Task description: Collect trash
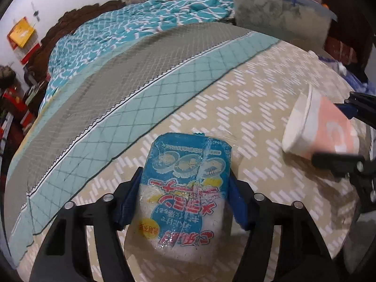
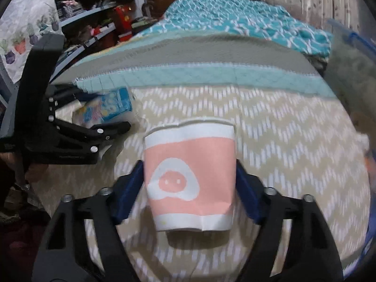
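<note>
- On the bed, over the beige zigzag-patterned cover (image 1: 270,89), both of my grippers are at work, each angled downward.
- My left gripper (image 1: 185,183) is clamped on a blue snack packet (image 1: 188,178). Its blue pads (image 1: 128,202) press against both long sides of the packet.
- That packet is blue with red and white printing; its near end looks pale. It juts out beyond my fingertips toward the far side, above the zigzag cover.
- My right gripper (image 2: 189,183) is grasping a pink-and-white paper cup (image 2: 190,176). Its blue pads (image 2: 246,192) bear on the cup's left and right sides.
- The cup lies between my fingers with its open rim toward the far side and its base toward me. Its wall shows a white emblem, and a crease marks the lower right.
- From the left wrist view, the cup (image 1: 322,129) sits at the right edge, tilted, held in the other gripper's black frame.
- From the right wrist view, the packet (image 2: 110,105) is at the left, held in the other gripper.
- Beyond the zigzag cover run a teal quilted band (image 1: 145,108) and a grey quilted band (image 1: 112,70), then a rumpled turquoise blanket (image 1: 164,11).
- A clear storage box with blue clips (image 1: 282,14) stands at the far right corner.
- Cluttered shelves (image 2: 89,18) stand at the far left.
</note>
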